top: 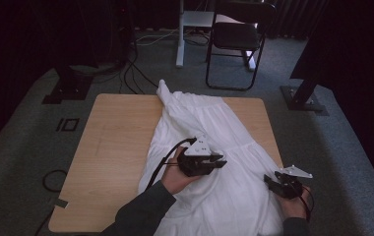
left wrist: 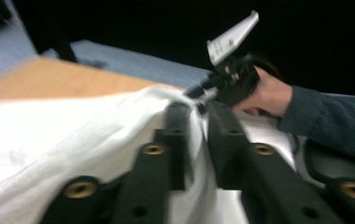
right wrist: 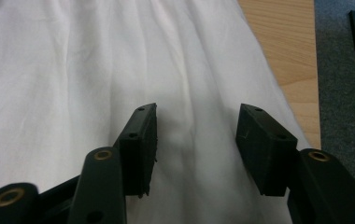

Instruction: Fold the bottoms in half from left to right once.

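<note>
table (top: 111, 147) is bearing the white dress (top: 209, 128), which is lying lengthwise and hanging over the near edge | left gripper (left wrist: 198, 109) is pinching a raised fold mid-dress, jaws clenched on cloth | right gripper (right wrist: 196, 135) is hovering released over the right hem | risk: the thin pinch is likely slipping out if pulled, or dragging the dress off the edge
</note>
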Motion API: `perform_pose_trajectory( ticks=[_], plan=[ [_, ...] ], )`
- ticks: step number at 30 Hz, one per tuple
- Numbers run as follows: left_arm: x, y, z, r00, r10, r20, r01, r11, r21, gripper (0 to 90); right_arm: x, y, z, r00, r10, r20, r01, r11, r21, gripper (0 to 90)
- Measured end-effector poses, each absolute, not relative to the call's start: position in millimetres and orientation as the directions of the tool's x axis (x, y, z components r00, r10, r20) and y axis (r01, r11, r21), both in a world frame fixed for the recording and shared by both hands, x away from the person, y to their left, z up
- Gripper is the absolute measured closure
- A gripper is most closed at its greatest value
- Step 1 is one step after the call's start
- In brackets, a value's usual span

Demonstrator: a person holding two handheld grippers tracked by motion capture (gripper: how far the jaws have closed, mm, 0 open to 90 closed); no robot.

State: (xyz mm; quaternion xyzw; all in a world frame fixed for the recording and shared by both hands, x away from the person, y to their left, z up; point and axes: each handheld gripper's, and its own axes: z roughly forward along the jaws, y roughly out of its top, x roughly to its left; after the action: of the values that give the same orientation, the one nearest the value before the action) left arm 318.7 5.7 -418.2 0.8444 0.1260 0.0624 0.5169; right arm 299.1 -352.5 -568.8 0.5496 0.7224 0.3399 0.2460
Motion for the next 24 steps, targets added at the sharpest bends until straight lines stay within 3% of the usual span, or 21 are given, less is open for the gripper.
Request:
perform_pose_trajectory(
  ticks=[2,6,17,24],
  plan=[
    [326.6,14.7,-426.5,0.945,0.322,-0.051,0.194,-0.429,0.882,64.1,300.0,-350.8,-567.1,-0.269,0.963,0.016,0.642,0.167,0.749,44.3],
    [334.2,44.3,-429.0,0.912,0.407,-0.053,0.231,-0.402,0.886,60.1,298.9,-341.2,-556.2,-0.241,0.970,-0.024,0.658,0.181,0.731,41.7],
    [341.0,116.0,-446.6,0.818,0.572,-0.051,0.316,-0.375,0.871,56.1,296.8,-284.6,-510.6,-0.405,0.914,0.018,0.546,0.226,0.807,40.8],
    [339.6,143.9,-469.7,0.759,0.649,-0.048,0.375,-0.376,0.847,52.7,306.8,-253.1,-503.1,-0.487,0.873,0.025,0.527,0.271,0.805,39.6]
  ],
)
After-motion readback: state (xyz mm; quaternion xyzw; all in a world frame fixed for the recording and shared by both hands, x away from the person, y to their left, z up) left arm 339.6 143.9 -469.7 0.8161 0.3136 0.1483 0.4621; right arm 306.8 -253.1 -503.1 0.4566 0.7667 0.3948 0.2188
